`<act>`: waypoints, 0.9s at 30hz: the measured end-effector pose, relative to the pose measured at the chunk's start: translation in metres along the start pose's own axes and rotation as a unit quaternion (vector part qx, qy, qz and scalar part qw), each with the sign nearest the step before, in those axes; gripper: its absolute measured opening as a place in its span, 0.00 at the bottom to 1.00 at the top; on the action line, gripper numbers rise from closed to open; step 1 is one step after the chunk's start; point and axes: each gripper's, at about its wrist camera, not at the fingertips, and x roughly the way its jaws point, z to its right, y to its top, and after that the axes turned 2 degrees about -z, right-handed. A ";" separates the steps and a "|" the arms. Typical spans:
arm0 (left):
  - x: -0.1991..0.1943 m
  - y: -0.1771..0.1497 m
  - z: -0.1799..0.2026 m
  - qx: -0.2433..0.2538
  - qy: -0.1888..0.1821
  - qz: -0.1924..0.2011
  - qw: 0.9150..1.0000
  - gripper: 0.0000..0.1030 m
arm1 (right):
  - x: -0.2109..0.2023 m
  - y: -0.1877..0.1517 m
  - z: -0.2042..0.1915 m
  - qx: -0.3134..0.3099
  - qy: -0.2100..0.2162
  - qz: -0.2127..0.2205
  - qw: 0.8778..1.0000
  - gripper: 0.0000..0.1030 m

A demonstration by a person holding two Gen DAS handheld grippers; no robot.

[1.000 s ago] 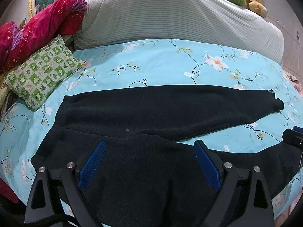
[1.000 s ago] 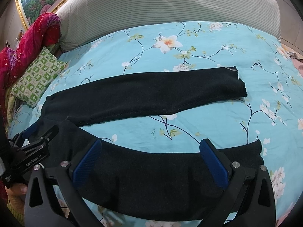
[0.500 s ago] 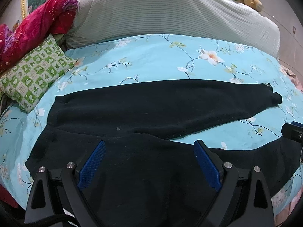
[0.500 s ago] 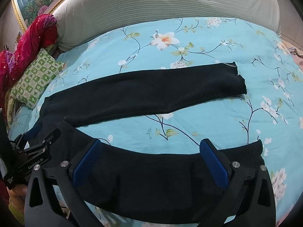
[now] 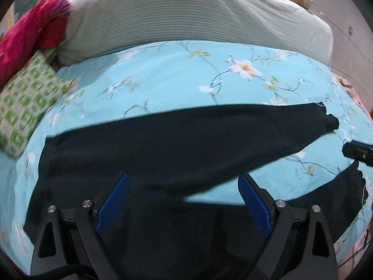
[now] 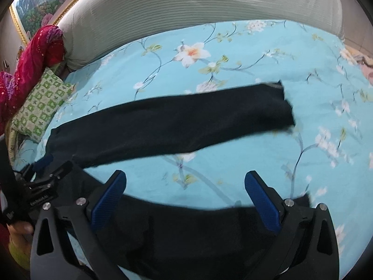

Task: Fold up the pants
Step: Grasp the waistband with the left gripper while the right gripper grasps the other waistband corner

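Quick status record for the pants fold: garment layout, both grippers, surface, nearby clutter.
garment: black pants spread flat, legs splayed apart in a V
far leg cuff: toward the right
surface: floral blue bedsheet
left gripper: open, over the waist end
right gripper: open, over the near leg
clutter: green checked pillow, red cloth

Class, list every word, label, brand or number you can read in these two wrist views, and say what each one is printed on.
White print on the black left gripper, seen in the right wrist view: upside down and blurred, not readable.
Black fleece pants, turquoise floral bedsheet, green checked pillow: no text.
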 end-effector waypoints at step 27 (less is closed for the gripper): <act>0.189 0.134 0.058 0.255 -0.215 -0.173 0.927 0.78 | 0.113 0.129 0.134 -0.058 -0.029 -0.103 0.993 0.72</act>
